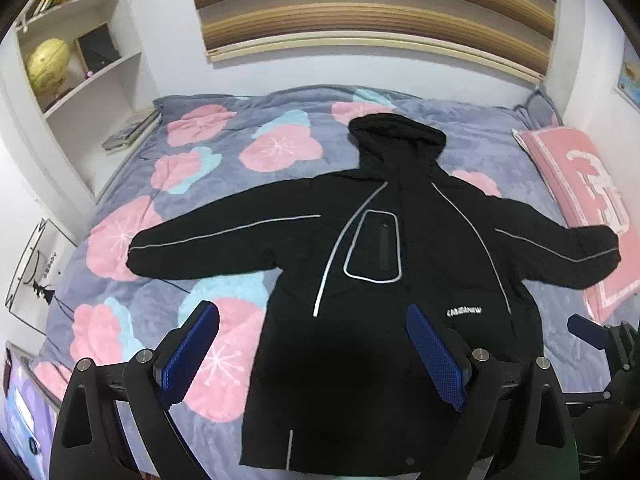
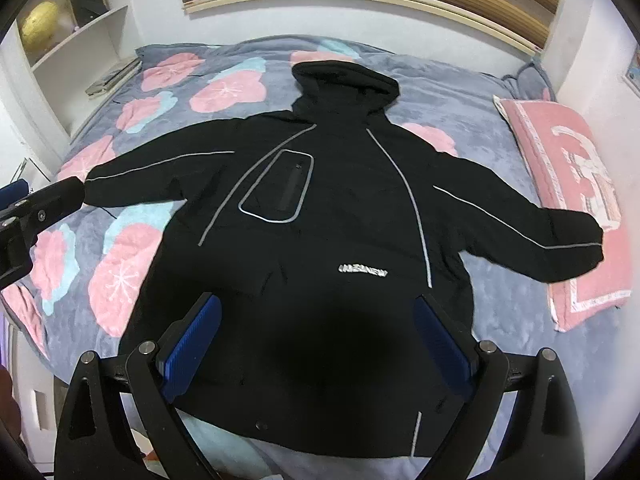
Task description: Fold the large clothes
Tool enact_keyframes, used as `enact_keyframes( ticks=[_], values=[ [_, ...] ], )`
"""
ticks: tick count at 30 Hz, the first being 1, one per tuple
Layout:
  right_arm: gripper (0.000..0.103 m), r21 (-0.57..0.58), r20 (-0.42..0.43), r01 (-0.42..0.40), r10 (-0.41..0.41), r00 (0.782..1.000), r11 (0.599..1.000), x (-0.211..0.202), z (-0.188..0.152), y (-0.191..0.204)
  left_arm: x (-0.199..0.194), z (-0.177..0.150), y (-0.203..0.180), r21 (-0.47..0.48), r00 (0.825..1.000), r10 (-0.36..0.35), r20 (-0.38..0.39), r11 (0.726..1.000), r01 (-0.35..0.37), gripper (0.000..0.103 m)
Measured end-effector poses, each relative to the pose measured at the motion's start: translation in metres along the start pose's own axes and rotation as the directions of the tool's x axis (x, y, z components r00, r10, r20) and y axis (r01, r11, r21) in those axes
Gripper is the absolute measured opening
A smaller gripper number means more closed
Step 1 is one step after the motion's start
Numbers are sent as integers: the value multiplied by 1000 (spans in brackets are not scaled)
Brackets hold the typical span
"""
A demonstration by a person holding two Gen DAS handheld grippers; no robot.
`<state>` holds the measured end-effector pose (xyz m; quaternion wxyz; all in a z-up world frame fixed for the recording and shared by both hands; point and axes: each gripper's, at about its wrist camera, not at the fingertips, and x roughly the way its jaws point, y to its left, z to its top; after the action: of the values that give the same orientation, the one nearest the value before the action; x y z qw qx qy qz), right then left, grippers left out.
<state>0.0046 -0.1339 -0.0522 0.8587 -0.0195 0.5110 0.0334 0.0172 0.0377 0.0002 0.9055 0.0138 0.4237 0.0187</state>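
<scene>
A black jacket (image 1: 400,248) with grey piping lies on a grey blanket (image 1: 224,184) with pink and blue flowers; a pink pillow (image 1: 580,200) has white lettering.

one black jacket (image 1: 400,280), one pink pillow (image 1: 580,200), one globe (image 1: 48,64), two grippers (image 1: 312,360)

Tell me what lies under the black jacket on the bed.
The black jacket lies spread flat on a grey floral blanket; its right sleeve end rests on a pink pillow. The blanket beneath the jacket's body is covered, so anything there is hidden.
</scene>
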Motion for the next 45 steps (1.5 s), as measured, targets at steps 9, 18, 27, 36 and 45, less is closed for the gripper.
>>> enact_keyframes(
  ticks=[9,18,27,36,45],
  values=[
    [98,-38,20,-24,25,999,999,19,34,26,43,15,52,-103,998,32,-53,994,-37,95],
    [98,-146,-71,20,-30,997,989,68,64,47,151,10,194,-421,993,-20,-114,907,-30,95],
    [98,-195,-232,-3,-44,972,981,156,91,66,271,-46,422,-837,1000,-7,6,548,9,95],
    [98,-286,-321,-43,-54,946,957,201,92,98,370,-62,464,-892,997,-50,-60,451,-31,91],
    [98,-239,-340,-46,-39,940,970,204,90,87,344,-38,437,-789,996,54,-74,607,-92,24]
  ],
)
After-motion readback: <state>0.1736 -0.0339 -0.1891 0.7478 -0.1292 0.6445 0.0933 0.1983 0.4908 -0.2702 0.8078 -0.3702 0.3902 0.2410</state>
